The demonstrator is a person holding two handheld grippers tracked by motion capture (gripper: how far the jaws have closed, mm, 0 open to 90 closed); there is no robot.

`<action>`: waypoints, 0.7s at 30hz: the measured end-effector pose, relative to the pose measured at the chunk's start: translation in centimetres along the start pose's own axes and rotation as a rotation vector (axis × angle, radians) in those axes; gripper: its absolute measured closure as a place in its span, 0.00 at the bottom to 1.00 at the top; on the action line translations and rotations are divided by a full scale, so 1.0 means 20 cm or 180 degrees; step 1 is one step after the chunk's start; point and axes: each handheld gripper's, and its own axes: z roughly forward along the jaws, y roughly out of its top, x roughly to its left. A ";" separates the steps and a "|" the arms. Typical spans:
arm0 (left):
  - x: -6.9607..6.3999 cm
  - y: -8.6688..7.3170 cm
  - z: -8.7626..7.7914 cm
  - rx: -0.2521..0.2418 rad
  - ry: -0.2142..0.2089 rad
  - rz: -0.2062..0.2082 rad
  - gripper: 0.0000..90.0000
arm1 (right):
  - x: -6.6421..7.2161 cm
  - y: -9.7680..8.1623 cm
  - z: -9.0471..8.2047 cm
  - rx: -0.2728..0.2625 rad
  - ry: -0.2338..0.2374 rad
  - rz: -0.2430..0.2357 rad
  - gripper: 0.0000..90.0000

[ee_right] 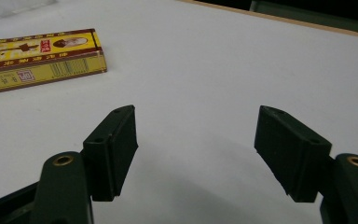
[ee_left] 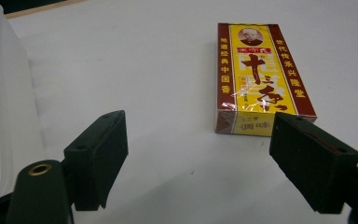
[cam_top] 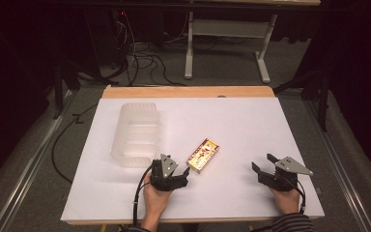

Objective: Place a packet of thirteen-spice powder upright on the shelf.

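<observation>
The flat, glossy yellow-and-red cardboard spice box [cam_top: 203, 155] lies diagonally, long axis toward the empty, parted left gripper [cam_top: 185, 175].

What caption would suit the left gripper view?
Open left gripper poised just short of a yellow-and-red box lying flat on the white table.

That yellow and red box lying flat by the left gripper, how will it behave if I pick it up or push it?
The yellow and red box looks like thin card, so probably light and easily crushed. Its glossy wrap may be slippery between the pads. Lying flat on the white table, it should slide, not tip or roll.
</observation>
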 end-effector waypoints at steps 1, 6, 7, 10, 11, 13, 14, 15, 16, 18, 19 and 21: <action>0.00 0.00 0.00 -0.0002 -0.0017 -0.0032 0.22 | 0.00 0.00 0.00 0.0001 0.0000 -0.0005 0.34; 0.00 0.02 0.00 -0.0058 -0.0099 -0.0105 0.22 | 0.00 0.00 0.00 0.0029 -0.0025 0.0004 0.34; 0.00 0.02 0.00 -0.0051 -0.0113 -0.0098 0.22 | 0.00 0.00 0.00 0.0029 -0.0027 0.0006 0.34; -0.02 0.05 0.00 -0.0033 -0.0165 -0.0080 0.22 | 0.00 0.00 0.00 0.0028 -0.0026 0.0003 0.34; -0.03 0.05 0.00 -0.0042 -0.0187 -0.0089 0.21 | 0.00 0.00 0.00 0.0035 -0.0025 0.0023 0.34; -0.03 0.07 0.00 -0.0016 -0.0228 -0.0084 0.21 | 0.00 0.00 0.00 0.0039 -0.0021 0.0032 0.34; -0.04 0.09 0.00 -0.0016 -0.0249 -0.0071 0.20 | 0.00 0.00 0.00 0.0041 -0.0021 0.0048 0.34; -0.04 0.10 0.00 -0.0028 -0.0261 -0.0061 0.20 | 0.00 0.00 0.00 0.0045 -0.0026 0.0062 0.34; -0.04 0.11 -0.01 -0.0028 -0.0271 -0.0043 0.20 | 0.00 0.00 0.00 0.0044 -0.0027 0.0052 0.34; -0.05 0.13 -0.01 -0.0029 -0.0297 -0.0042 0.20 | 0.00 0.00 0.00 0.0042 -0.0027 0.0049 0.34; -0.05 0.14 -0.01 -0.0023 -0.0306 -0.0044 0.20 | 0.00 0.00 0.00 0.0042 -0.0029 0.0050 0.34; -0.05 0.15 -0.01 -0.0005 -0.0331 -0.0060 0.20 | 0.00 0.00 0.00 0.0043 -0.0033 0.0068 0.34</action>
